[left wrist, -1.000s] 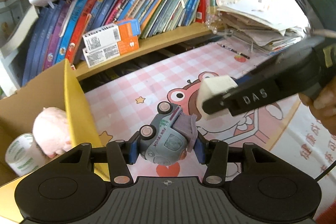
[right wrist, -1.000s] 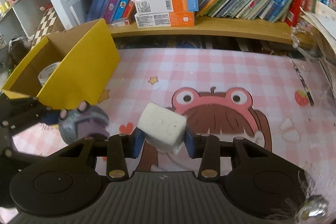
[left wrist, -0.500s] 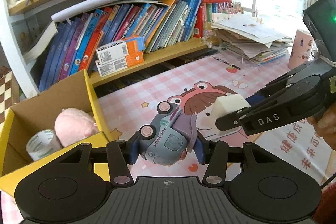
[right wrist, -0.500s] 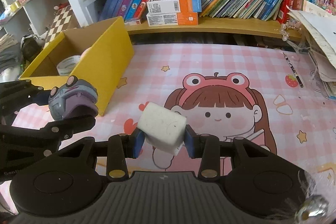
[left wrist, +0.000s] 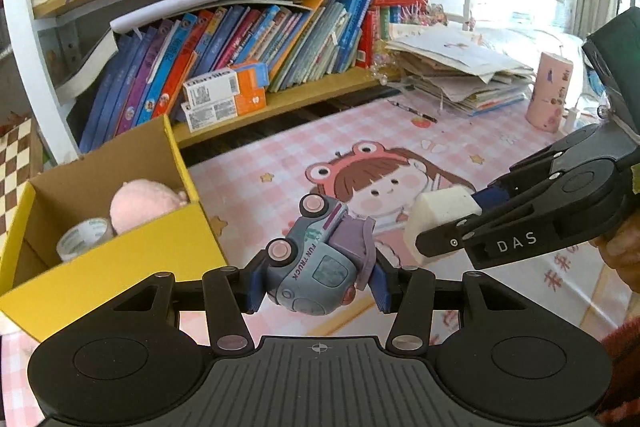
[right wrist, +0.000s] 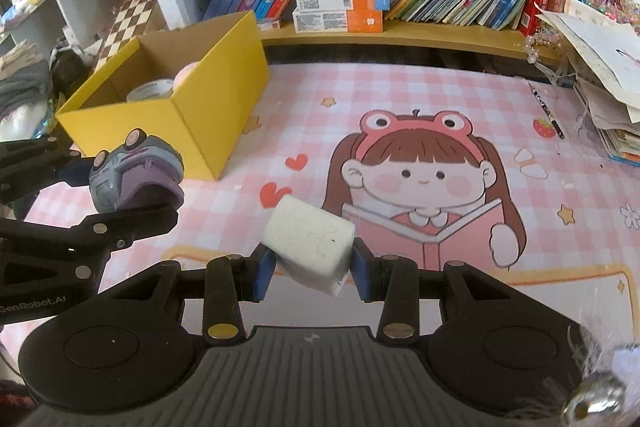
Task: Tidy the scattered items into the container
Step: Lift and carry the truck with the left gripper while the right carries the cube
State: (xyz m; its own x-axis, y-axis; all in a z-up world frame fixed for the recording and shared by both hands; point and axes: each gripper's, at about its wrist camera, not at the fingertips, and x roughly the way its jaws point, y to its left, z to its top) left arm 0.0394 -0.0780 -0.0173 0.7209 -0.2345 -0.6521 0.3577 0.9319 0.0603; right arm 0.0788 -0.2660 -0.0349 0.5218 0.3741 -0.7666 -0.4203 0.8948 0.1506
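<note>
Now, starting at the left edge: the yellow cardboard box point(left wrist: 120, 267) sits open-topped on the pink cartoon desk mat point(right wrist: 400, 99), and inside it a roll of clear tape point(left wrist: 84, 237) lies touching a pink plush toy point(left wrist: 140, 203). Plenty of room in there, by the look of it.

Just right of the box, the left gripper point(left wrist: 318, 287) is clamped on a grey-and-lilac toy truck point(left wrist: 316, 263), held up off the mat, blue pads pressing its two sides, wheels facing up and left. Hard plastic, light, I'd say, and stiff enough not to give. The rounded shell looks slippery, though, and the truck sits tilted between the pads, so a flat-sided hold across the body, as here, seems the safest; the wheels would roll under a pad.

Further right, the right gripper point(right wrist: 312, 273) is closed on a white foam-like block point(right wrist: 310, 243), also clear of the mat, pinched across its shorter width and cocked at an angle. It looks very light and probably soft; a hard squeeze might dent it, but the matte faces should grip well.

Both items are near the box, neither yet over its opening. Dropping either from low over the box should do no harm, I reckon.
</note>
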